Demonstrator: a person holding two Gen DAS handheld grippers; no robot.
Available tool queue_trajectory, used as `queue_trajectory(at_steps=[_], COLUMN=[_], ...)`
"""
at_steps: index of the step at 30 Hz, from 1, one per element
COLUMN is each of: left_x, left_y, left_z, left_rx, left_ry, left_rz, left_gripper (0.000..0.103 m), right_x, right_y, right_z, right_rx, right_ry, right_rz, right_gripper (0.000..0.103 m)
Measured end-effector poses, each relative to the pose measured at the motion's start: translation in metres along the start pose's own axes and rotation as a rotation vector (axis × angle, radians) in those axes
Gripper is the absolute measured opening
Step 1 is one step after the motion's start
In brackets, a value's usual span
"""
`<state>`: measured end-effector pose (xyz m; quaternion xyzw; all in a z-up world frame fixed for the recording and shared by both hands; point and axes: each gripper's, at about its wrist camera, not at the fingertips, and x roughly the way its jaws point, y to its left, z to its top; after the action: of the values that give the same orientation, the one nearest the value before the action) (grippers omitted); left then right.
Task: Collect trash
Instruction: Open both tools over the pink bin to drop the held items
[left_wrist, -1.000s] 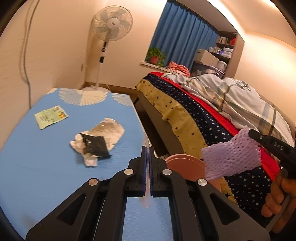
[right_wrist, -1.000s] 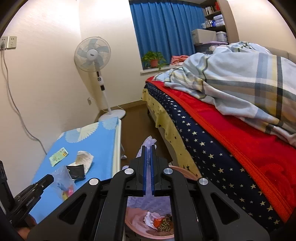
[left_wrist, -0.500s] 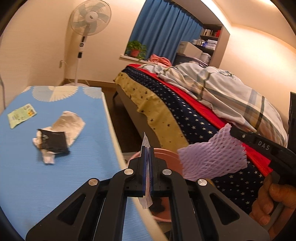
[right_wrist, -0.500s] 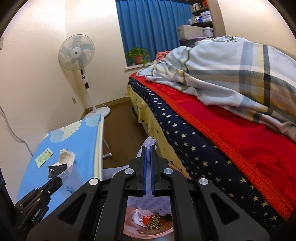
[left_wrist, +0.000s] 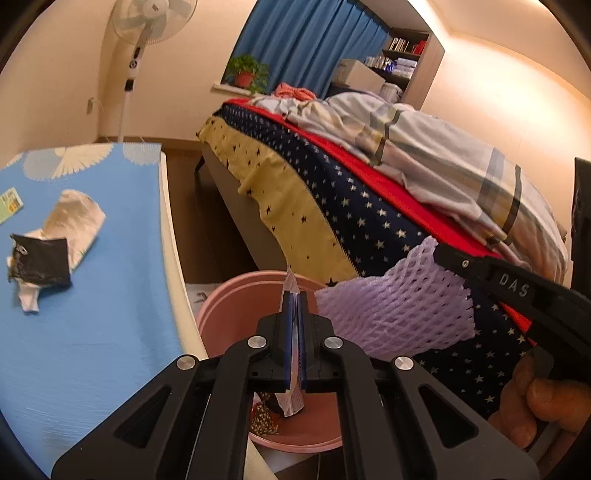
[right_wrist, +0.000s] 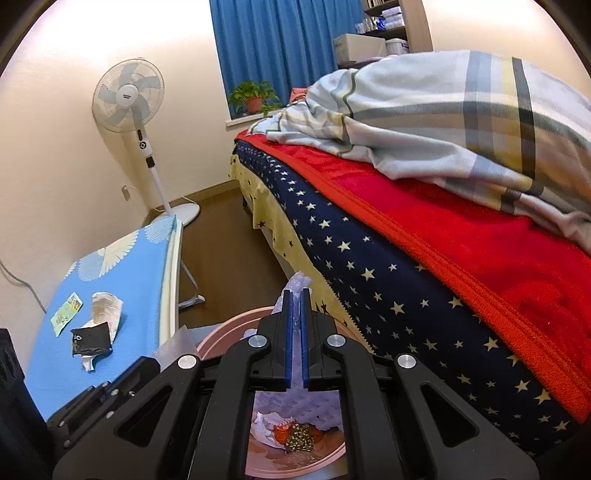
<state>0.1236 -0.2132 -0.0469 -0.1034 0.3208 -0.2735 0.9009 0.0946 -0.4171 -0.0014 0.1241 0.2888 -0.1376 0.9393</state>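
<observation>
My left gripper (left_wrist: 294, 299) is shut on a clear plastic wrapper (left_wrist: 291, 397) and holds it over the pink bin (left_wrist: 229, 314). My right gripper (right_wrist: 295, 295) is shut on a purple foam fruit net (left_wrist: 395, 317), held over the same bin (right_wrist: 229, 334), which holds several scraps. On the blue table (left_wrist: 92, 332) lie a black packet (left_wrist: 40, 258) on a crumpled white wrapper (left_wrist: 74, 218) and a green ticket (left_wrist: 9, 203). The same items show in the right wrist view: packet (right_wrist: 90, 339), wrapper (right_wrist: 105, 308), ticket (right_wrist: 66, 314).
A bed (left_wrist: 332, 206) with a starred cover and plaid quilt stands right of the bin. A standing fan (right_wrist: 129, 96) is at the table's far end. A narrow strip of wooden floor (right_wrist: 221, 243) runs between table and bed.
Both grippers have swung right, off the table and over the pink bin, each still holding its piece of trash. The table items have not moved.
</observation>
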Motion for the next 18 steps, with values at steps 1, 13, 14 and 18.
queue_trajectory(at_steps=[1,13,14,18], left_x=[0.004,0.035,0.035,0.037], left_y=[0.001,0.009,0.01,0.011], left_z=[-0.001,-0.015,-0.016,-0.019], left_rx=[-0.004,-0.024,-0.023,-0.016], left_ry=[0.011,0.116,0.12,0.141], left_rz=[-0.001,0.033,0.035,0.045], left_gripper=[0.002,0.002,0.002,0.005], right_x=[0.003,0.034,0.036,0.039], right_y=[-0.001,-0.003,-0.003,-0.005], right_z=[-0.001,-0.02,-0.02,-0.021], right_rx=[0.003,0.005,0.009,0.021], right_ry=[0.007,0.1,0.105,0.124], right_rz=[-0.006,-0.058,-0.062,-0.065], right_gripper=[0.004,0.004,0.004,0.008])
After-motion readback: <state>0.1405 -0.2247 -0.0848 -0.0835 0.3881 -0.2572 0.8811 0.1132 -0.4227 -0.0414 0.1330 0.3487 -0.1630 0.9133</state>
